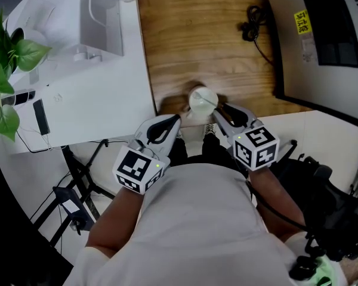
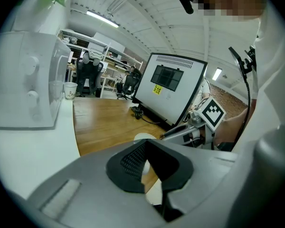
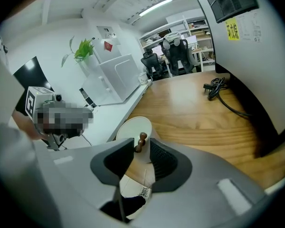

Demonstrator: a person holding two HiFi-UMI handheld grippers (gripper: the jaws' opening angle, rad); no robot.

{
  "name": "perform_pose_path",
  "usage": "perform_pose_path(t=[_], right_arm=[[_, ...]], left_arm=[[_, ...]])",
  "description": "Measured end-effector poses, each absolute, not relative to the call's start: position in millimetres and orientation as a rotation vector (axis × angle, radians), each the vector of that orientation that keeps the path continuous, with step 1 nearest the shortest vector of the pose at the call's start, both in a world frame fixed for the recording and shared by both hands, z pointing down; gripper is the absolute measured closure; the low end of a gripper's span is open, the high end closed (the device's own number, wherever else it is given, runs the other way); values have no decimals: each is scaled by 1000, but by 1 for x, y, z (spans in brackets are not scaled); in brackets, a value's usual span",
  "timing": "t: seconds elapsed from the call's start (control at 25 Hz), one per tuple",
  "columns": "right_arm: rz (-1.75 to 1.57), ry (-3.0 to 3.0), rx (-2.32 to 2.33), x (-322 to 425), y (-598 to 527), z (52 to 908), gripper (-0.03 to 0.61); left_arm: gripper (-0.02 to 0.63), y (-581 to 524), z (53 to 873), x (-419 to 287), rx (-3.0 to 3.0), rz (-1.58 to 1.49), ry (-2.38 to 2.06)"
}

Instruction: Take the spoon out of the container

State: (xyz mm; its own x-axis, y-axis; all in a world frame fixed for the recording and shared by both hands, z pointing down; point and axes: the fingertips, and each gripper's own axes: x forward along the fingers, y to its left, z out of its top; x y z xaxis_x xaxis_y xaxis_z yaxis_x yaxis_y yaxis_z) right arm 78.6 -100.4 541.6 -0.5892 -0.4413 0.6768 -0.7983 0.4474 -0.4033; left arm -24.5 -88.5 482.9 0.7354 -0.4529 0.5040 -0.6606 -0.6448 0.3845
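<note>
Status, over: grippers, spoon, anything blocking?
Left gripper open, by container. Right gripper open, jaws either side of spoon, no grip. It stands in container. Nothing seen in the way.

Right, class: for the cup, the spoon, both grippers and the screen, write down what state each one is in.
cup: upright at the table edge, spoon inside
spoon: standing in the cup, handle up
left gripper: open, holding nothing, beside the cup
right gripper: open, jaws either side of the spoon handle
screen: dark
</note>
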Motion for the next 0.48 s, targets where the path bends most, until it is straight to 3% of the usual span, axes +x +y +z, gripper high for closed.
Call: perform_pose_path(t=[0.16, 0.48], right_arm=[[967, -2216, 1048, 81, -102, 542, 511], [938, -2212, 1054, 83, -104, 541, 525]], left_arm=[[609, -89, 484, -26, 2371, 494, -855], [609, -87, 481, -29, 2365, 479, -880]])
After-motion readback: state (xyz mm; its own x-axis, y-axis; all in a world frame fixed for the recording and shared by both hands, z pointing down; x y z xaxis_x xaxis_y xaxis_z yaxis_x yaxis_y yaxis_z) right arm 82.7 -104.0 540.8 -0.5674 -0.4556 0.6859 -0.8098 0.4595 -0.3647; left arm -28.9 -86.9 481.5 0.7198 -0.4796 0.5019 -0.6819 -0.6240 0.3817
